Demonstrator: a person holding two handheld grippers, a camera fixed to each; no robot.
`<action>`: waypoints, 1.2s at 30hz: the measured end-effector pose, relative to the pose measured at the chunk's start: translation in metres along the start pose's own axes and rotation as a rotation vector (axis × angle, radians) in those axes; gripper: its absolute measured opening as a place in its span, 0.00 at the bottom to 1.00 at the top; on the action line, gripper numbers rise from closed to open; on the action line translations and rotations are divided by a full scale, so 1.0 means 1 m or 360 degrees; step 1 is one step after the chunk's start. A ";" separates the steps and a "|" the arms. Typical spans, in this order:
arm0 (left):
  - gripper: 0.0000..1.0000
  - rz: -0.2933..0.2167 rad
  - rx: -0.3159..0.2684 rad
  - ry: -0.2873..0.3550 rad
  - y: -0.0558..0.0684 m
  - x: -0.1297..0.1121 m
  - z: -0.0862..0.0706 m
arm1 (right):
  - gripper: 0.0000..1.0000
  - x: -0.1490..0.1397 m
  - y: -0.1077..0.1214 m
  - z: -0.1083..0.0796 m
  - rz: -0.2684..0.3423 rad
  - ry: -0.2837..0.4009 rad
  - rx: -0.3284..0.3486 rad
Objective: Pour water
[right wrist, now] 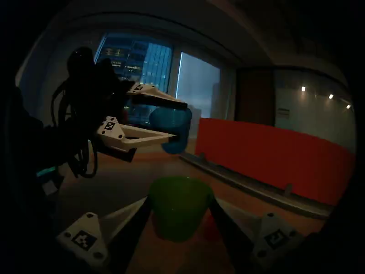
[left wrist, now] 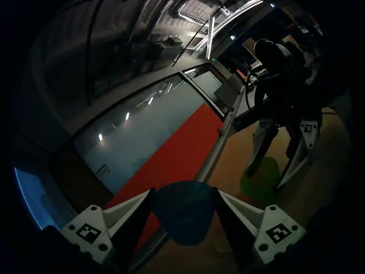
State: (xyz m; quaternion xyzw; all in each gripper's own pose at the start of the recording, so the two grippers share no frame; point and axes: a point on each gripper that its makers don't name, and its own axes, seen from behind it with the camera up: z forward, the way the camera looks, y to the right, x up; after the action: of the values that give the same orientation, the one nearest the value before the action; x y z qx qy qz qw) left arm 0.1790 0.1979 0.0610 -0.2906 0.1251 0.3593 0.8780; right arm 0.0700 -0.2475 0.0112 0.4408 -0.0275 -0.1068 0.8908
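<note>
Now, left claw [left wrist: 184, 195]: clamped on the blue cup [left wrist: 185, 219], raised and tipped.
Right claw [right wrist: 180, 199]: gripped the green cup [right wrist: 178, 221], lower (over the bench [right wrist: 127, 182]).
Pour: needed a slow tilt, blue lip kept over the green rim.

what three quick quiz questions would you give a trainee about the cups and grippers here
1. True or false: the left gripper is shut on the blue cup.
2. Which cup does the right gripper hold? A red, B green, C yellow.
3. Fill in: in the right gripper view, the blue cup appears ___ the green cup (above/below).

Key: 1 true; 2 B; 3 above.
</note>
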 end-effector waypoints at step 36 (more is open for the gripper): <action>0.90 0.0495 0.0053 0.0063 -0.016 0.046 0.012 | 1.00 0.001 -0.019 0.006 -0.0015 0.0014 0.0060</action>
State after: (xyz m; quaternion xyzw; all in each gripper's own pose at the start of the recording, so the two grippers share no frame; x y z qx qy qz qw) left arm 0.2232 0.2221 0.0573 -0.2600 0.1918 0.4831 0.8138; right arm 0.0672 -0.2637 0.0003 0.4580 -0.0236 -0.1085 0.8820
